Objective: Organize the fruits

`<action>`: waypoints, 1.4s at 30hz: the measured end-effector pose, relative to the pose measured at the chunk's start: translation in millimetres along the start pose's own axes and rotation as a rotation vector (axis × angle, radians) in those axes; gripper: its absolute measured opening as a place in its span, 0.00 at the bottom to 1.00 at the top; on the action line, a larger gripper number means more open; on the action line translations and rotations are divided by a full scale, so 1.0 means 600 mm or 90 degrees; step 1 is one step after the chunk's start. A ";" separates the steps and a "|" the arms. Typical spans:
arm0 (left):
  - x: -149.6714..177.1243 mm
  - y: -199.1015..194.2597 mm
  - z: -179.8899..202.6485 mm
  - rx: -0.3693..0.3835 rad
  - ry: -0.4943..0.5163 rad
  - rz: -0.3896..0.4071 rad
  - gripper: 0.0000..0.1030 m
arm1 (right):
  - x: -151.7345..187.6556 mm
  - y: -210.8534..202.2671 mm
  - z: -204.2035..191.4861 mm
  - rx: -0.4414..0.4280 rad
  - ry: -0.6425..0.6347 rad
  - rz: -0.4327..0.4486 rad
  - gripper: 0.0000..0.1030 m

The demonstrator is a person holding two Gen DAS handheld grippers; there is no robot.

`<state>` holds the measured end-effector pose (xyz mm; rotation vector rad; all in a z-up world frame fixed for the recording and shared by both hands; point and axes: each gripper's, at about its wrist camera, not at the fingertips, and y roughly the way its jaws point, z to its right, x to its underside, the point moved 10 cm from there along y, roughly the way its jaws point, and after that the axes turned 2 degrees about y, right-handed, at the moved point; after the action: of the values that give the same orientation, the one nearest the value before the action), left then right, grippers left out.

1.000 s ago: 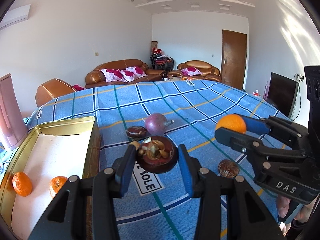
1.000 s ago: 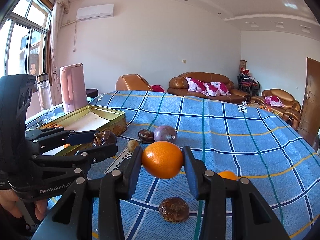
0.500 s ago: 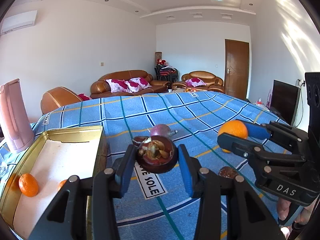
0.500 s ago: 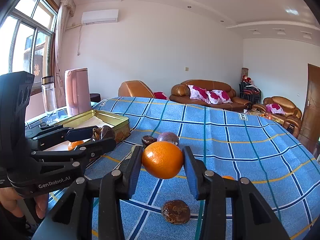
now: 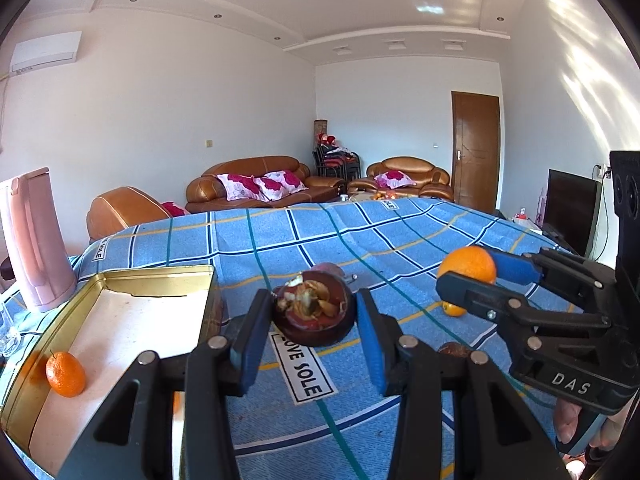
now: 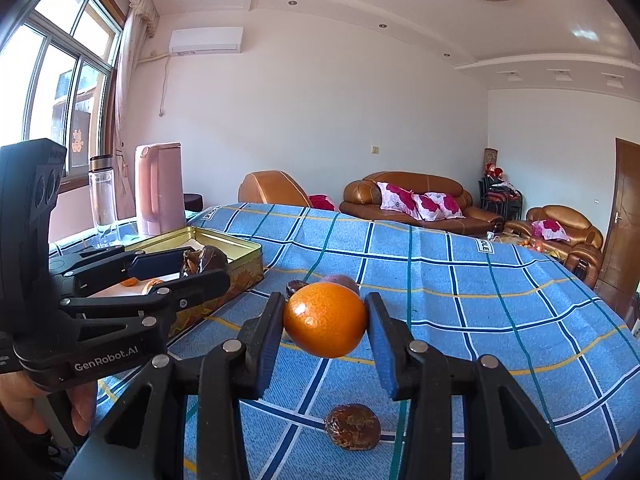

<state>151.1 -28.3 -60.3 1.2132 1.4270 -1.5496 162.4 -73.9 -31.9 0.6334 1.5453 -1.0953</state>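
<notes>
My left gripper (image 5: 314,316) is shut on a dark mangosteen (image 5: 314,314) with dried brown sepals and holds it above the blue checked tablecloth (image 5: 360,236), right of the gold tin tray (image 5: 152,276). An orange (image 5: 65,374) lies in the tray. My right gripper (image 6: 325,324) is shut on an orange (image 6: 325,324) and holds it above the cloth; it also shows in the left wrist view (image 5: 468,266). A brown wrinkled fruit (image 6: 352,426) lies on the cloth below it. A purple fruit (image 6: 341,281) and a dark one (image 6: 295,287) lie behind the held orange.
A pink kettle (image 5: 34,240) stands behind the tray, with a clear bottle (image 6: 102,196) beside it. Another small orange (image 5: 454,309) lies on the cloth under the right gripper. Brown sofas (image 5: 256,184) stand beyond the table's far edge.
Both grippers have risen with their fruit still held. The tray and the fruit on the cloth now sit lower in both views.
</notes>
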 end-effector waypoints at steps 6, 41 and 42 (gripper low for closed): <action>-0.005 -0.010 -0.002 -0.009 0.002 0.017 0.43 | -0.003 -0.008 -0.003 0.003 -0.007 0.015 0.42; -0.025 -0.058 0.009 -0.058 0.032 0.105 0.43 | -0.014 -0.044 -0.015 0.016 -0.036 0.084 0.42; -0.025 -0.059 0.008 -0.059 0.031 0.106 0.43 | -0.013 -0.046 -0.016 0.016 -0.037 0.084 0.42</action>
<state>122.2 -29.4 -34.5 1.2876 1.3758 -1.3358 137.1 -76.3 -16.1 0.7043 1.4208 -1.0263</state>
